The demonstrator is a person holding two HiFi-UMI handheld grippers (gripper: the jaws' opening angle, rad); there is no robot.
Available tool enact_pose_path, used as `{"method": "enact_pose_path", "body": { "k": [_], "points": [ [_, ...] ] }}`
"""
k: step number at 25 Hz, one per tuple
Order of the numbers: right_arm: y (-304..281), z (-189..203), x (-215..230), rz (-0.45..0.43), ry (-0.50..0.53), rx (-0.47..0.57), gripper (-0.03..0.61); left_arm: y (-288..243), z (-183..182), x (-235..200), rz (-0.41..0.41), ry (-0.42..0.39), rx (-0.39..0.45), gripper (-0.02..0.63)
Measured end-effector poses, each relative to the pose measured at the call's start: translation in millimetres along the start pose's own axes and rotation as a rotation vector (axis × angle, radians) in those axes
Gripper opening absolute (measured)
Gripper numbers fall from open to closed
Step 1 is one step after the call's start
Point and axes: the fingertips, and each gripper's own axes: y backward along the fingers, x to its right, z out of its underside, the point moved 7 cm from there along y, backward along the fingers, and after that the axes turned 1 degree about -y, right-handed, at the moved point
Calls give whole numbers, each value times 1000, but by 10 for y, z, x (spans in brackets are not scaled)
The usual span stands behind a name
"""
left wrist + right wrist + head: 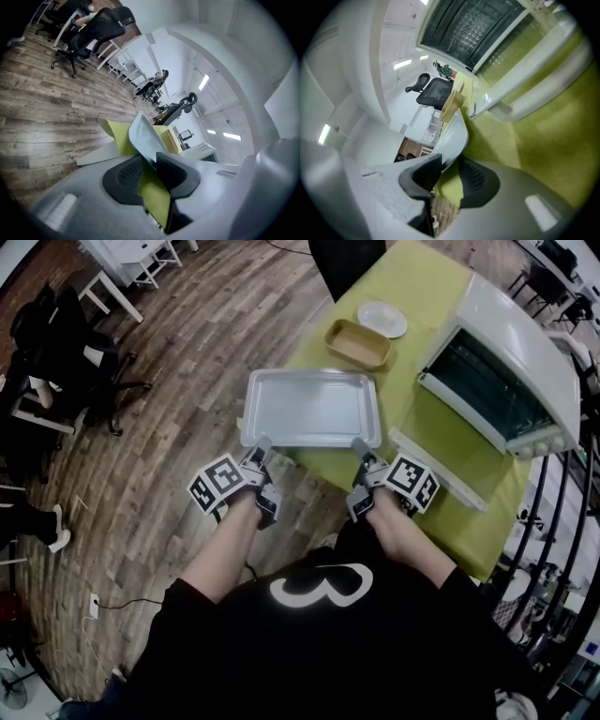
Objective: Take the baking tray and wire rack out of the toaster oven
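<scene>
Both claws are clamped on the baking tray [311, 407]: left gripper [262, 445] at its lower-left corner, right gripper [359, 445] at its lower-right. The tray lies flat at centre frame over the green tablecloth [412, 296], long axis running left to right, toaster oven [511, 362] upper right.

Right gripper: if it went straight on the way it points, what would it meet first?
The right gripper grips the baking tray by its near rim, so that comes first. Beyond it, the line seems to lead to the wooden tray; depth is unclear.
</scene>
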Motion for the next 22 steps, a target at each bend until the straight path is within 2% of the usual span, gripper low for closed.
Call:
{"method": "enact_pose_path", "body": {
  "k": [4,8,11,13,15,17,22],
  "points": [
    [-84,-8,-10,42,52,-27,115,-117,-41,-53,-14,-8,-16,100],
    [-191,-38,9,68,119,-114,176,-262,-47,-102,-45,-21,-25,104],
    [-237,8,6,77,143,-208,248,-300,-53,-161,-73,-39,-41,114],
    [-240,12,-4,79,169,-248,259,-325,-48,-184,-67,-44,-60,117],
    [-246,9,-11,77,193,-275,266,-362,-30,-169,-43,-63,-91,201],
    [-251,9,-15,75,216,-309,275,-392,-3,-135,-20,-88,-123,245],
    [-138,46,-87,76,297,-354,285,-304,68,-69,-22,-179,-187,275]
  ]
}}
